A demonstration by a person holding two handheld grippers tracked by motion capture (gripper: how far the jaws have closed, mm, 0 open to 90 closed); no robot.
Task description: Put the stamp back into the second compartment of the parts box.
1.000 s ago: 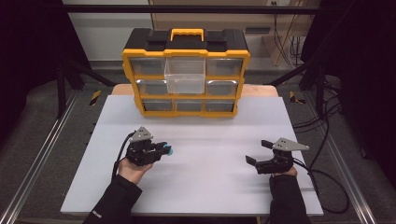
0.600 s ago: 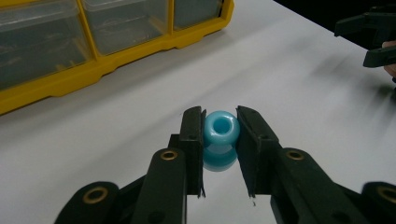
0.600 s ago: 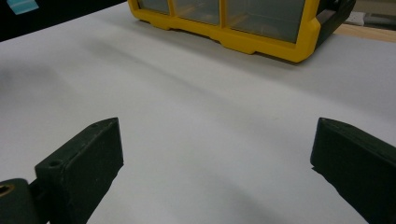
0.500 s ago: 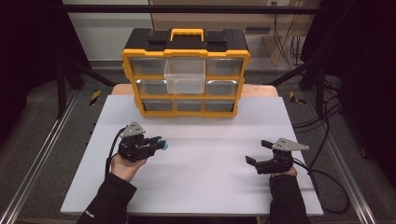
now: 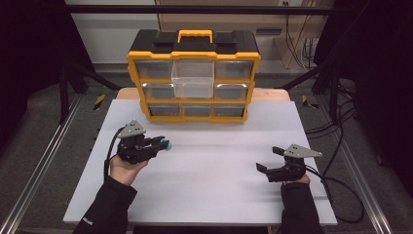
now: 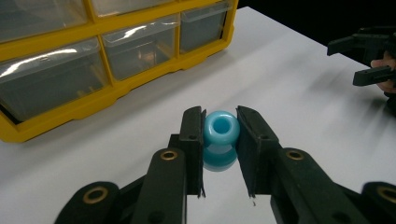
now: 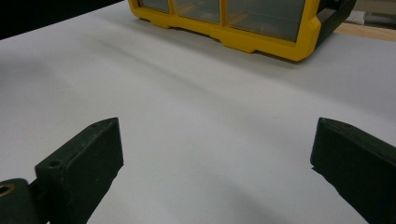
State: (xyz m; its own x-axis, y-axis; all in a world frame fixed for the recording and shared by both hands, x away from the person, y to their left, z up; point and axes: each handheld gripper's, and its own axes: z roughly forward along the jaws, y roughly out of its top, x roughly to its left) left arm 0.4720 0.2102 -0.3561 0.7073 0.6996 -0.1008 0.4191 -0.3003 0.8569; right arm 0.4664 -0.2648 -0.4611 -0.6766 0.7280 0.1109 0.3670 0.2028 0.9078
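Observation:
My left gripper [image 5: 163,144] is shut on a small light-blue ring-shaped bead [image 6: 221,132], held between the two black jaws just above the white table [image 5: 214,195]; the bead [image 5: 166,145] also shows at the jaw tips in the high view. A yellow and black drawer organizer [image 5: 195,78] stands at the table's far edge, its upper middle clear drawer [image 5: 193,80] pulled out. My right gripper [image 5: 271,160] rests low at the right with its jaws wide open and nothing between them; its fingers [image 7: 84,163] frame bare table.
In the left gripper view the organizer's [image 6: 93,60] lower drawers are close on the left, and the right gripper [image 6: 369,56] shows far off. Cables [image 5: 341,185] trail off the table's right side. Metal frame rails [image 5: 39,165] run along both sides.
My left gripper, holding the bead, has shifted left and slightly away from me over the table. The right gripper has stayed in place.

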